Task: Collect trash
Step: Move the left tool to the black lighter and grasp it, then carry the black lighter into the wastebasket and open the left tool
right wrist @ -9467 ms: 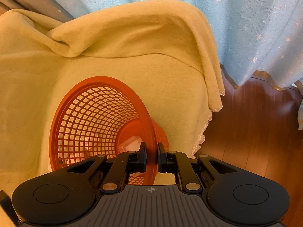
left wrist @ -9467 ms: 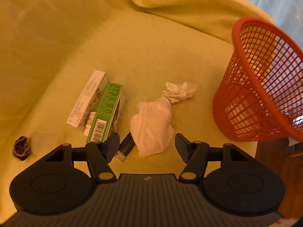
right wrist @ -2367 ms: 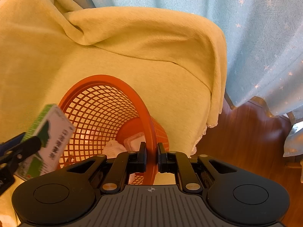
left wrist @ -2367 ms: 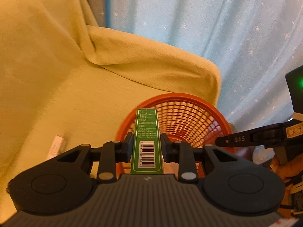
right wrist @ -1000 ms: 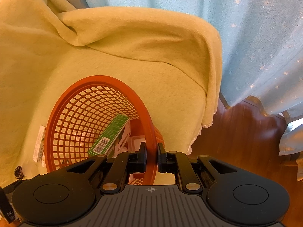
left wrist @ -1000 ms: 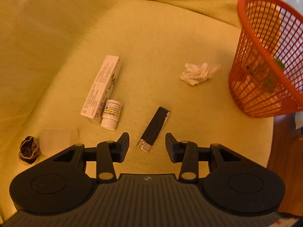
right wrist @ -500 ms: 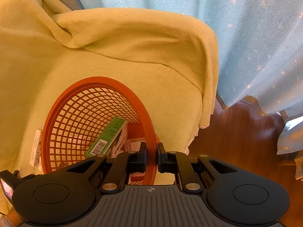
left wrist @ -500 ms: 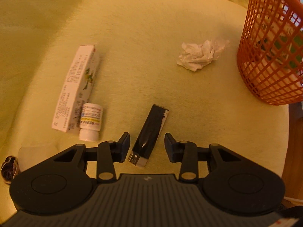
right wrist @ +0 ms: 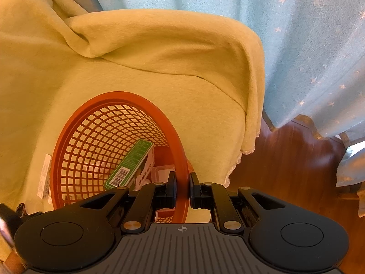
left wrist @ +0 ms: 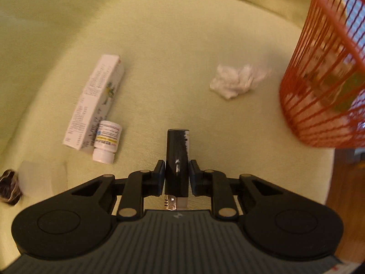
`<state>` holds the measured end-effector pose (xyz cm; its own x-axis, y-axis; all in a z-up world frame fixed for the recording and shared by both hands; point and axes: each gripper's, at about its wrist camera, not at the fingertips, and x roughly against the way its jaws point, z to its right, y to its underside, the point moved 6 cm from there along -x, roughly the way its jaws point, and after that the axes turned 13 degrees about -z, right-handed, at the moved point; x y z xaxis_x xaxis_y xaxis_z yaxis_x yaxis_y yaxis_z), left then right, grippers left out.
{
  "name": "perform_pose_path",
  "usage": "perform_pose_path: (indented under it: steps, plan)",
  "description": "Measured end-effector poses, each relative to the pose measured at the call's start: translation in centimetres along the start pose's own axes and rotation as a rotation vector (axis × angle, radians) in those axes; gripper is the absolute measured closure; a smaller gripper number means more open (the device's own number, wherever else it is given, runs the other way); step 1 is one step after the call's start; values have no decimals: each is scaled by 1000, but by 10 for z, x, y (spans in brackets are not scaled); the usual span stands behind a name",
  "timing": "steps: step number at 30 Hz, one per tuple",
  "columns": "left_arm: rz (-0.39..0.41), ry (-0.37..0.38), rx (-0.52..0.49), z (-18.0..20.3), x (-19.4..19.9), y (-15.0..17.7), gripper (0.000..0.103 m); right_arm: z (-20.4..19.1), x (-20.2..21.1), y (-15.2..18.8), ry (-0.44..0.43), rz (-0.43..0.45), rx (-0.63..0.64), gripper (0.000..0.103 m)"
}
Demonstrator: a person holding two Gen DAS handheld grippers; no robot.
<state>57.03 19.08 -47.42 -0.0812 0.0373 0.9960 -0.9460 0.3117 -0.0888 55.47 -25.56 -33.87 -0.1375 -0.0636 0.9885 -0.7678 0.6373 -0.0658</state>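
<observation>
My left gripper (left wrist: 177, 171) is shut on a black lighter (left wrist: 177, 157), which stands out forward between the fingers above the yellow-green blanket (left wrist: 159, 45). A crumpled white tissue (left wrist: 237, 81) lies ahead to the right. A white carton (left wrist: 95, 101) and a small white pill bottle (left wrist: 106, 140) lie to the left. The orange mesh basket (left wrist: 324, 91) stands at the right. My right gripper (right wrist: 182, 189) is shut on the orange basket's rim (right wrist: 182, 159). Inside it leans a green carton (right wrist: 130, 162) over other scraps.
A translucent cup (left wrist: 38, 178) and a dark crumpled scrap (left wrist: 9, 189) lie at the far left. The blanket's edge drops to a wooden floor (right wrist: 292, 159) on the right. A blue star-patterned curtain (right wrist: 273, 22) hangs behind the seat.
My left gripper closed on the black lighter, which lay loose between its open fingers half a second ago. Earlier it dropped the green carton into the basket. My right gripper kept its hold on the rim.
</observation>
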Motion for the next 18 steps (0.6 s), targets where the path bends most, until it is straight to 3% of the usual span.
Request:
perform_pose_path:
  steps: [10, 18]
  plan:
    - [132, 15, 64, 18, 109, -7, 85, -7, 0, 2, 36, 3, 46, 96]
    - [207, 70, 1, 68, 170, -23, 85, -10, -2, 2, 56, -3, 78, 96]
